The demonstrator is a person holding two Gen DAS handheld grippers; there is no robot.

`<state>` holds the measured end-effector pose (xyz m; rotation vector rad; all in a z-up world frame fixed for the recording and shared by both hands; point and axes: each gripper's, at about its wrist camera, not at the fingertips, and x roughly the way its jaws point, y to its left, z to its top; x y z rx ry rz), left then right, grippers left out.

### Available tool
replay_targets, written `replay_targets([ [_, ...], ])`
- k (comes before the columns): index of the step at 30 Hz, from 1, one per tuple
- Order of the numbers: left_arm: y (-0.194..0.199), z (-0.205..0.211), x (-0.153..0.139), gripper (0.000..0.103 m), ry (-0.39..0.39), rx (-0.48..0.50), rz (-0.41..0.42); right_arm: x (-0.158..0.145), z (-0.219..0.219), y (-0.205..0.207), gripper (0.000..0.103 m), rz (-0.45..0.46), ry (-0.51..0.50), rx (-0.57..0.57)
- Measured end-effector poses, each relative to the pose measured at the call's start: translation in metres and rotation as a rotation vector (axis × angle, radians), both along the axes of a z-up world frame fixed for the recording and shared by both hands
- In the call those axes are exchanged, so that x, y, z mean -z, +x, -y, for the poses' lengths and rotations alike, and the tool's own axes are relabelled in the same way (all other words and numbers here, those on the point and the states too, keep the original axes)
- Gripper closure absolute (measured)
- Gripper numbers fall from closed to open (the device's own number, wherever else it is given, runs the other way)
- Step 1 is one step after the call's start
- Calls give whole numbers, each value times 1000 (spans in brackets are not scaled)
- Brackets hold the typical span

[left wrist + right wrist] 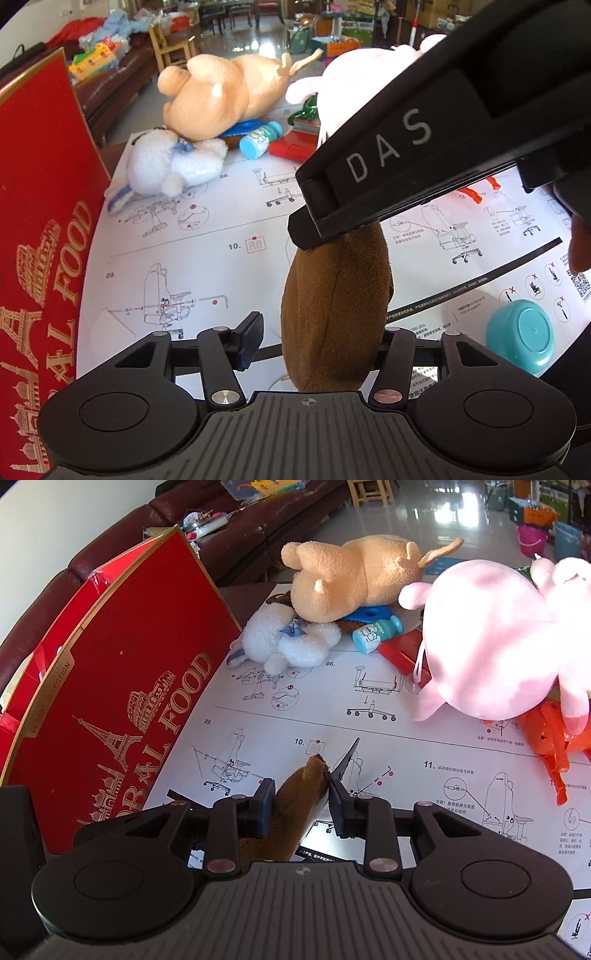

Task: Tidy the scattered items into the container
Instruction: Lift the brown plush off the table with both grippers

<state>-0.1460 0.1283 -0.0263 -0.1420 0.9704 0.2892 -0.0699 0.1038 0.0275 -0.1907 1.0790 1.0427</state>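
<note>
Item: brown plush piece [295, 801], long axis pointing up-frame, clamped in your right claw [301, 805]. Left claw [317, 343] spread apart around it. Red box [110, 709] stands left of frame.

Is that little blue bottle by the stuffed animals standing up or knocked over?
Knocked over. The blue bottle lies on its side on the paper sheet, cap end toward the camera, beside the white plush.
</note>
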Motion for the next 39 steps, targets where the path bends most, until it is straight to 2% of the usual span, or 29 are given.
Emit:
replay_targets([
  [7, -5, 8, -9, 34, 27, 4, 24, -2, -1, -5, 68, 26, -8, -14],
  [8, -5, 9, -10, 39, 29, 6, 25, -2, -1, -6, 68, 28, -9, -15],
  [9, -5, 9, -10, 59, 24, 14, 26, -2, -2, -7, 68, 28, -10, -16],
  [10, -5, 10, -9, 71, -5, 29, 24, -2, -2, -8, 68, 23, -8, -14],
  [13, -5, 8, -6, 77, -8, 24, 17, 0, 3, -1, 65, -99, 29, 23],
  [15, -7, -1, -4, 77, -63, 8, 24, 1, 6, 5, 65, -160, 50, 52],
  [18, -10, -9, -5, 78, -127, 3, 38, 2, 8, 7, 64, -165, 46, 63],
  [22, -11, -1, -3, 80, -95, 26, 40, 1, 3, 4, 60, -151, 34, 56],
  [24, -11, 1, -4, 79, -96, 37, 44, 4, 1, 4, 47, -157, 14, 64],
  [25, -10, 2, -4, 79, -92, 42, 44, 6, 1, 5, 46, -166, 6, 69],
  [28, -9, 8, -3, 79, -60, 54, 37, 13, 2, 5, 48, -178, -6, 80],
  [30, -8, 10, -4, 78, -45, 54, 35, 12, 4, 6, 56, -168, 5, 82],
  [33, -5, 9, -6, 67, -32, 39, 31, 9, 5, 4, 64, -144, 16, 72],
  [39, -1, 9, -5, 73, -13, 53, 18, 9, 4, 5, 66, -137, 22, 71],
])
